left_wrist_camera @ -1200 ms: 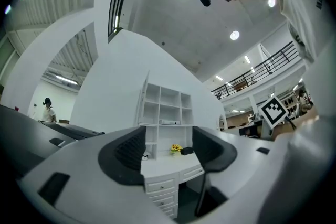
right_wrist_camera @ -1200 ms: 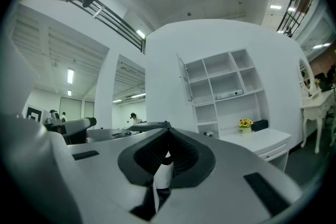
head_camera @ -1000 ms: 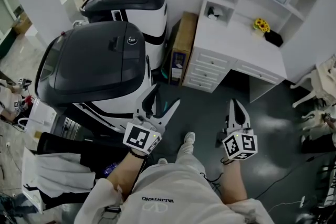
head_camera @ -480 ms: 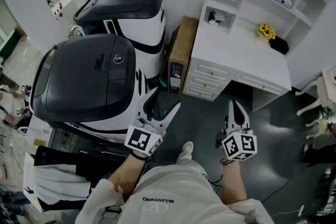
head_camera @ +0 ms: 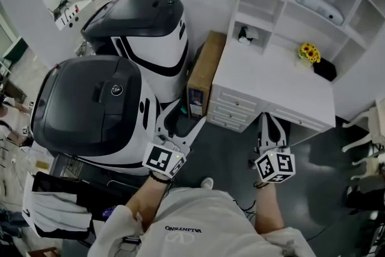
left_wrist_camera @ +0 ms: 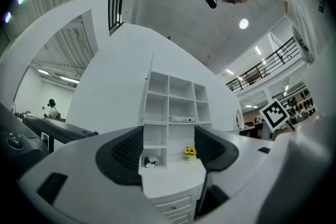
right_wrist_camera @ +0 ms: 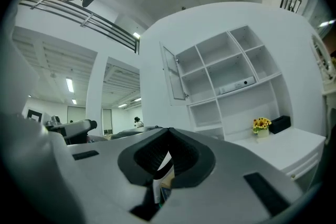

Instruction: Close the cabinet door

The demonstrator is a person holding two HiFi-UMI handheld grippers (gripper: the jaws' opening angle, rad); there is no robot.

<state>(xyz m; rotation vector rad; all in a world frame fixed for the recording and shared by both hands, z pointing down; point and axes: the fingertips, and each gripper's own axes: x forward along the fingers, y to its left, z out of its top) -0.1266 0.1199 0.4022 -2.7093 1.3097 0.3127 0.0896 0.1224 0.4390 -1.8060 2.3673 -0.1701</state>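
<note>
Gaping wide, empty, at left gripper (head_camera: 188, 112); pinched together, empty, at right gripper (head_camera: 266, 120). Well ahead of both: door (right_wrist_camera: 173, 73) open.

hand-held gripper (left_wrist_camera: 169, 152): jaws apart | white shelf unit (left_wrist_camera: 176, 105) ahead | yellow flowers (left_wrist_camera: 189, 151) on desk (left_wrist_camera: 173, 180)

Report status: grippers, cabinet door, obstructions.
Left gripper open, empty. Right gripper shut, empty. Cabinet door swung open, untouched. Desk stands below it.
</note>
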